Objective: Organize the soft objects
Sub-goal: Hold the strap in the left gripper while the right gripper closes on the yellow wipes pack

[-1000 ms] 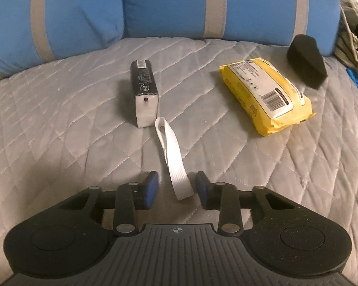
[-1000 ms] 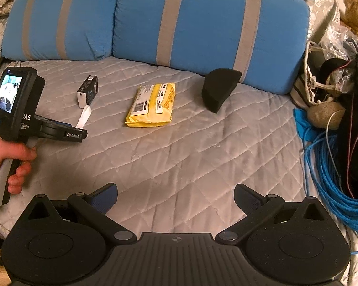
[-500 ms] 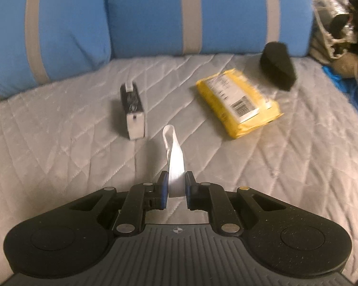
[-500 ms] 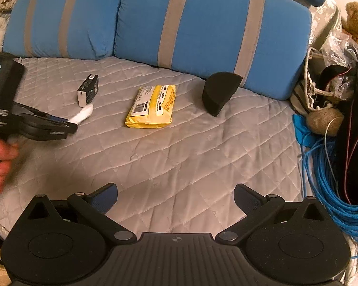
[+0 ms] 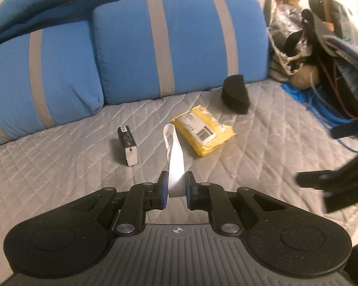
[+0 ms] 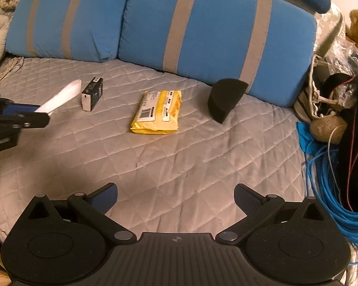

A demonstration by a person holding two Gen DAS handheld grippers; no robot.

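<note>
the white strap [image 5: 175, 157] is pinched at its near end between the clenched jaws of the left gripper [image 5: 175, 189], its looped far end raised clear of the grey quilted bed [image 5: 262, 147]. just beyond lie a small black box [image 5: 128, 145], a yellow packet [image 5: 202, 131] and, farther back, a black foam wedge [image 5: 234, 94], set apart from one another before two blue striped pillows [image 5: 179, 45]. the right gripper [image 6: 175, 199] hangs over bare quilt with its jaws spread wide and nothing between them. the box's print is too small to read. a blue cable coil [image 6: 334, 190] is cut off at the right edge.
</note>
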